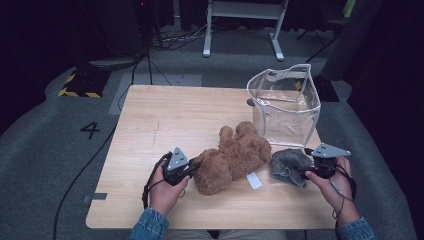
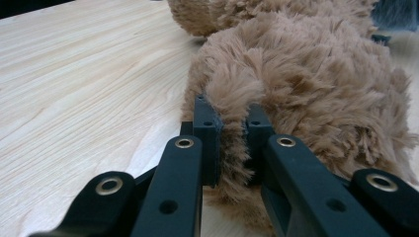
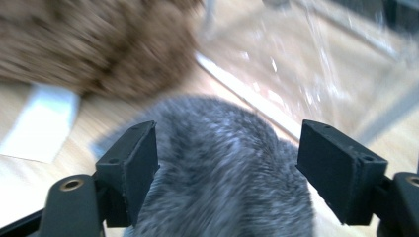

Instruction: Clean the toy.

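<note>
teddy bear (image 1: 231,159) looks soft and light, fur squashes easily; left gripper (image 2: 232,136) is pinching a tuft of it. right gripper (image 3: 227,168) gapes around the grey fuzzy cloth (image 3: 225,163), not squeezing.

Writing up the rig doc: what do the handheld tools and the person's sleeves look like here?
Both tools are black. The left tool and right tool each carry a grey three-cornered plate with small dark dots on top. Black cables loop from each by the wrist. The fingers are black blocks on linkage arms with brass-coloured rivets. Sleeves are blue denim.
</note>
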Demonstrator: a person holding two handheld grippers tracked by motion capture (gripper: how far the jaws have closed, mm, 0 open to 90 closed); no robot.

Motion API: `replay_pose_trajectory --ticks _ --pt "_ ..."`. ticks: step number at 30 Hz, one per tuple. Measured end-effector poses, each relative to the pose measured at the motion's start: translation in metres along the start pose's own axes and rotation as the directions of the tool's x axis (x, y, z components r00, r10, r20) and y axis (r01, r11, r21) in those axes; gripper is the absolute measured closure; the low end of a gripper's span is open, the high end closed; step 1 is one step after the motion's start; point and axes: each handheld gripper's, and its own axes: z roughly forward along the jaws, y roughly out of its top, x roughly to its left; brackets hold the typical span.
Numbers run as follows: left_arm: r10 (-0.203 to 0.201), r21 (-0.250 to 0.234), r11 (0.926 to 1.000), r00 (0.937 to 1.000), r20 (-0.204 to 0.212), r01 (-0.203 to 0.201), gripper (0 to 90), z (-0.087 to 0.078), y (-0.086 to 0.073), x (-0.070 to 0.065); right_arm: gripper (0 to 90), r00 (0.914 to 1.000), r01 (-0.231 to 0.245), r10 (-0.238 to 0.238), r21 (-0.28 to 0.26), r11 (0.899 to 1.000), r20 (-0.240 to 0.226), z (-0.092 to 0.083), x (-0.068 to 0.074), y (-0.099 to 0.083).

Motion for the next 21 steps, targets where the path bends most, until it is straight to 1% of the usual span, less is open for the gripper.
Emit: replay_pose_trajectory --ticks 1,2,3,5,6,7,8,9,10,11,12,13,14,15,16,17,18,19,20,21 --pt "0.000 0.000 1.0000 1.0000 -0.007 0.000 81.6 0.000 0.000 0.001 25.4 0.9994 0.028 -0.029 -0.029 0.999 -0.021 -0.003 0.004 0.007" --pt "-0.008 -0.003 1.0000 1.0000 -0.003 0.008 81.6 0.001 0.000 0.003 26.3 0.9985 0.033 -0.035 -0.047 0.998 -0.042 -0.004 0.007 0.011" --pt "-0.004 -0.003 1.0000 1.0000 -0.008 0.004 81.7 0.001 0.000 0.004 26.7 0.9944 0.066 -0.071 -0.067 0.996 -0.078 -0.003 0.012 0.018" --pt "-0.010 -0.004 0.9999 0.9999 -0.009 0.010 81.7 0.001 -0.001 0.004 27.2 0.9868 0.088 -0.099 -0.091 0.992 -0.128 0.002 0.019 0.026" --pt "-0.014 -0.005 0.9999 0.9999 -0.007 0.014 81.6 0.001 -0.001 0.004 28.5 0.9798 0.096 -0.113 -0.108 0.989 -0.165 0.008 0.024 0.033" --pt "-0.007 -0.004 1.0000 0.9999 -0.011 0.007 81.6 0.001 -0.001 0.004 30.7 0.9764 0.101 -0.121 -0.119 0.988 -0.179 0.011 0.028 0.036" --pt "-0.009 -0.003 1.0000 0.9999 -0.012 0.009 81.6 0.000 -0.001 0.004 35.7 0.9683 0.128 -0.154 -0.136 0.982 -0.197 0.015 0.034 0.043" --pt "-0.006 -0.008 1.0000 0.9999 -0.013 0.006 81.5 0.000 -0.001 0.004 39.0 0.9619 0.141 -0.171 -0.150 0.979 -0.213 0.018 0.038 0.046" --pt "-0.006 -0.008 1.0000 0.9999 -0.010 0.006 81.4 0.000 -0.001 0.003 40.4 0.9544 0.157 -0.188 -0.147 0.977 -0.232 0.023 0.044 0.051" --pt "-0.007 -0.010 0.9999 0.9999 -0.009 0.007 81.2 -0.001 -0.001 0.003 44.6 0.9465 0.184 -0.218 -0.155 0.971 -0.238 0.027 0.048 0.055" --pt "-0.001 -0.011 0.9999 0.9999 -0.011 0.001 80.8 -0.002 -0.001 0.002 50.6 0.9434 0.198 -0.230 -0.150 0.969 -0.239 0.030 0.051 0.057" --pt "0.002 -0.012 0.9999 0.9998 -0.018 -0.003 79.3 -0.003 -0.001 0.002 60.6 0.9343 0.233 -0.260 -0.136 0.963 -0.244 0.032 0.054 0.059" --pt "0.010 -0.012 0.9999 0.9993 -0.037 -0.010 76.8 -0.006 -0.001 0.000 66.3 0.9340 0.241 -0.266 -0.130 0.962 -0.239 0.033 0.056 0.060" --pt "0.016 -0.012 0.9998 0.9987 -0.049 -0.017 69.4 -0.008 0.000 -0.002 77.4 0.9356 0.251 -0.271 -0.114 0.961 -0.226 0.031 0.059 0.062" --pt "0.033 -0.009 0.9994 0.9964 -0.078 -0.034 63.4 -0.013 0.000 -0.004 82.2 0.9340 0.251 -0.273 -0.120 0.961 -0.231 0.030 0.059 0.062" --pt "0.035 -0.007 0.9993 0.9951 -0.093 -0.036 55.1 -0.016 0.000 -0.006 84.8 0.9376 0.228 -0.252 -0.126 0.966 -0.239 0.028 0.061 0.062" --pt "0.029 -0.018 0.9993 0.9941 -0.104 -0.031 49.4 -0.023 -0.001 -0.008 85.4 0.9378 0.220 -0.244 -0.121 0.968 -0.247 0.026 0.060 0.062" --pt "0.028 -0.021 0.9993 0.9941 -0.105 -0.030 44.5 -0.029 -0.002 -0.009 85.8 0.9417 0.195 -0.218 -0.110 0.975 -0.257 0.025 0.061 0.061" --pt "0.029 -0.021 0.9993 0.9943 -0.103 -0.031 42.4 -0.033 -0.003 -0.011 86.0 0.9414 0.195 -0.215 -0.100 0.976 -0.260 0.023 0.061 0.060" --pt "0.035 -0.019 0.9991 0.9939 -0.105 -0.037 40.7 -0.039 -0.004 -0.014 86.2 0.9432 0.189 -0.207 -0.093 0.978 -0.260 0.021 0.061 0.060"
